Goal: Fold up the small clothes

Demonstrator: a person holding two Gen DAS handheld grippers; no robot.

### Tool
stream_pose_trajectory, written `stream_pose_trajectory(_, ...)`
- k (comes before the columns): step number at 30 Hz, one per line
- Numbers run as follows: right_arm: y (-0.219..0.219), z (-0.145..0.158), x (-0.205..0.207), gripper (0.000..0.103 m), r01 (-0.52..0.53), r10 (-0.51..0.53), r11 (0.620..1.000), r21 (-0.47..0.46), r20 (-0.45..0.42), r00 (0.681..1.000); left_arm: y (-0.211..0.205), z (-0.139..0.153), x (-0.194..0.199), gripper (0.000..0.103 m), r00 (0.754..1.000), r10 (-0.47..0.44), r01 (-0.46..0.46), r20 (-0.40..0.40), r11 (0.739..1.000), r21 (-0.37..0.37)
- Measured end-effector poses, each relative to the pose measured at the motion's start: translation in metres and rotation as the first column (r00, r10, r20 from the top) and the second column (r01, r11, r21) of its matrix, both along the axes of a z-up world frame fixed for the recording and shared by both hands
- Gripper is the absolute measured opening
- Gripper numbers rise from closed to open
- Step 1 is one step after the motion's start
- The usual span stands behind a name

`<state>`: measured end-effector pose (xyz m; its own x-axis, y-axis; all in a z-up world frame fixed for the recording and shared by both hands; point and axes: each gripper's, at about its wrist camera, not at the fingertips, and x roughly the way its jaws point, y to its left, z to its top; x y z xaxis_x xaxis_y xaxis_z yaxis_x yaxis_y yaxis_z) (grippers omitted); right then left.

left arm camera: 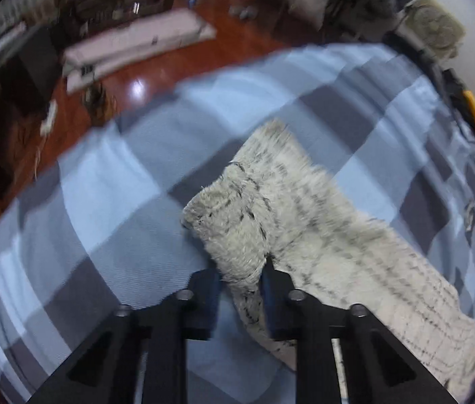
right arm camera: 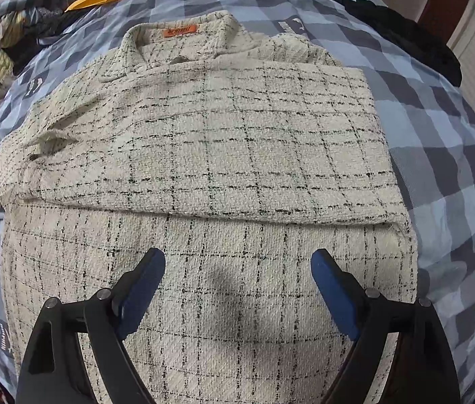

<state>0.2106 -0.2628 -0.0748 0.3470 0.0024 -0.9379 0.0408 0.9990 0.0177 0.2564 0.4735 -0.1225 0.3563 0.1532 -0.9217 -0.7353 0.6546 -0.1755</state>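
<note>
Bedspread (right arm camera: 439, 141): we see blue and grey checks beneath everything.
Jacket (right arm camera: 224, 155): cream with black grid lines, lying flat on the bedspread, one side folded inward.
Left gripper (left arm camera: 241, 282): we see the fingers clamped on a jacket edge.
Right gripper (right arm camera: 237, 269): fingers spread wide above the jacket, holding nothing.
Label (right arm camera: 179, 31): orange, at the collar; we cannot read it.

Motion blur smears the left wrist view; the floor clutter (left arm camera: 136, 43) cannot be identified. The shirt (right arm camera: 224, 155) hem runs off the bottom edge, and its orange label (right arm camera: 180, 31) is illegible.
</note>
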Motion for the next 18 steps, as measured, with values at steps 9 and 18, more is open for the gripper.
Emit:
stream_pose_trajectory(9, -0.002, 0.018, -0.009, 0.086, 0.002, -0.004, 0.999, 0.041, 0.048, 0.999, -0.096, 0.129, 0.002, 0.013, 0.971, -0.213, 0.172, 0.109, 0.939, 0.298)
stream_pose_trajectory(18, -0.023, 0.041, -0.018, 0.086, 0.05, -0.07, 0.976, 0.211, 0.086, 0.994, -0.286, 0.254, 0.011, 0.013, 0.834, -0.507, 0.408, 0.219, 0.833, 0.373)
